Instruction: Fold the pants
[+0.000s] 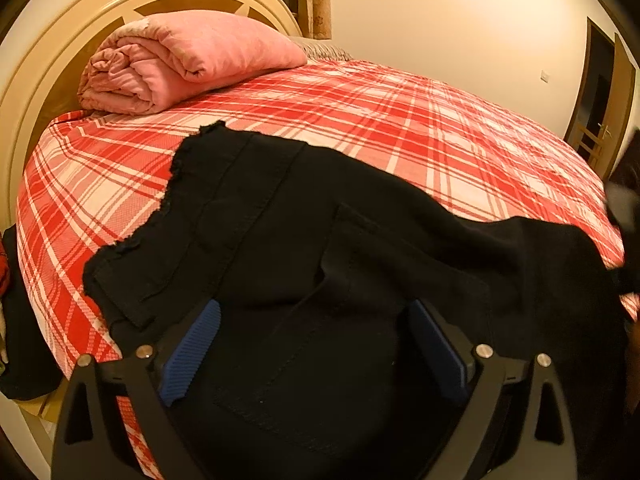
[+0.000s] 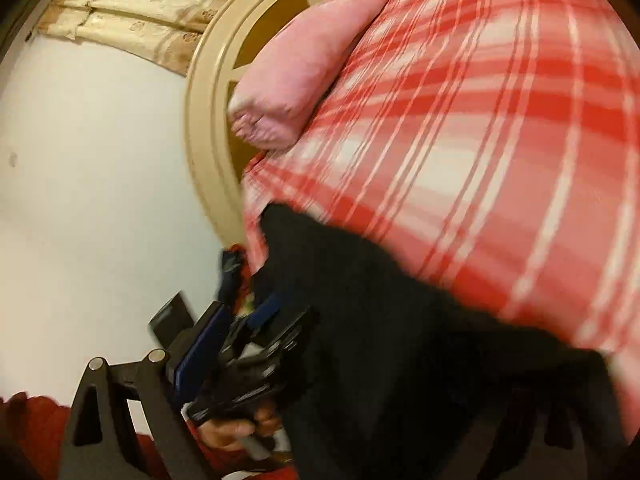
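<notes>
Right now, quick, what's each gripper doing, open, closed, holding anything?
Left gripper: open, its fingers straddling the black pants, not clamped.
Right gripper: cannot tell; the pants cover most of it and the view is blurred.

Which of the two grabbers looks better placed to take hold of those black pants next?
Probably the left gripper: its blue pads sit open on either side of the black pants. The right wrist view is blurred and its own fingers barely show.

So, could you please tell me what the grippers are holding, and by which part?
The left gripper is open over the black pants, clamping nothing; the right gripper's hold is hidden under blurred fabric: cannot tell.
</notes>
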Motion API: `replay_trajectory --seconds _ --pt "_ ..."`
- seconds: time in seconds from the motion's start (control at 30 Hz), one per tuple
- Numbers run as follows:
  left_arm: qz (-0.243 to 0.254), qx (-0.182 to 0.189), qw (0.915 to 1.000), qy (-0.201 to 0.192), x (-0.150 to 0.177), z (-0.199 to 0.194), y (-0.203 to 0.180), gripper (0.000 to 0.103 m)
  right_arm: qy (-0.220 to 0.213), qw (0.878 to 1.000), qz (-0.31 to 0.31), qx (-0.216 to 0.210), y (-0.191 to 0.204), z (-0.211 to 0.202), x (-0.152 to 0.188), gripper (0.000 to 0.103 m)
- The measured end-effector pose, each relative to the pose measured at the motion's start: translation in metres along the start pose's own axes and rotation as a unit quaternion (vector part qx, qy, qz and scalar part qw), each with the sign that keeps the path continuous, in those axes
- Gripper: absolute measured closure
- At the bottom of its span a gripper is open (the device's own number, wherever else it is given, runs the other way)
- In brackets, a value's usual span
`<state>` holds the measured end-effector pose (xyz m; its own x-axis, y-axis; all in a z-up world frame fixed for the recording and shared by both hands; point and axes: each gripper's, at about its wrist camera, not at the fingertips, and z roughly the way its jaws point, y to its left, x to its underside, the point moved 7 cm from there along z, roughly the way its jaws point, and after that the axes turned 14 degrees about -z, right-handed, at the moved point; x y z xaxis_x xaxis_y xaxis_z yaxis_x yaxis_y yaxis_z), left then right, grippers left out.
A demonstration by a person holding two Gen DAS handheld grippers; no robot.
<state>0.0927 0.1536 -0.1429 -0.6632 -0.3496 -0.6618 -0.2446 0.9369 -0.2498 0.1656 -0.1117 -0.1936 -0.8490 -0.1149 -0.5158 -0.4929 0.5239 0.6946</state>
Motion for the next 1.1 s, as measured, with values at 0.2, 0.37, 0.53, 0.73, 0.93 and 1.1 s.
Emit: replay_trajectory --seconds 0.2,0.37,0.53,0.73,0.93,1.1 --pt "0.005 0.005 1.0 -0.001 0.002 -0.001 -0.001 0.005 0.0 0.998 0.069 0.0 -0.055 -0.065 0.002 0.047" --pt "0.005 0.005 1.0 0.001 0.003 -0.001 0.0 0.005 -0.141 0.965 0.128 0.181 -0.115 -0.201 0.01 0.045" --pt "0.007 0.007 0.9999 0.005 0.003 -0.001 -0.001 0.004 -0.173 0.91 0.136 0.351 -0.101 -0.335 0.055 0.045" --pt "0.006 -0.001 1.0 0.007 0.002 0.0 -0.004 0.001 -0.095 0.819 0.173 0.54 -0.095 -0.422 0.131 0.045" --pt "0.0 -0.007 0.9997 0.021 0.003 0.0 -0.003 0.0 -0.169 0.8 0.231 0.527 -0.091 -0.463 0.177 0.045" --pt "-0.004 -0.011 0.9997 0.021 0.003 0.001 -0.003 0.0 -0.116 0.822 0.201 0.52 -0.108 -0.431 0.163 0.045"
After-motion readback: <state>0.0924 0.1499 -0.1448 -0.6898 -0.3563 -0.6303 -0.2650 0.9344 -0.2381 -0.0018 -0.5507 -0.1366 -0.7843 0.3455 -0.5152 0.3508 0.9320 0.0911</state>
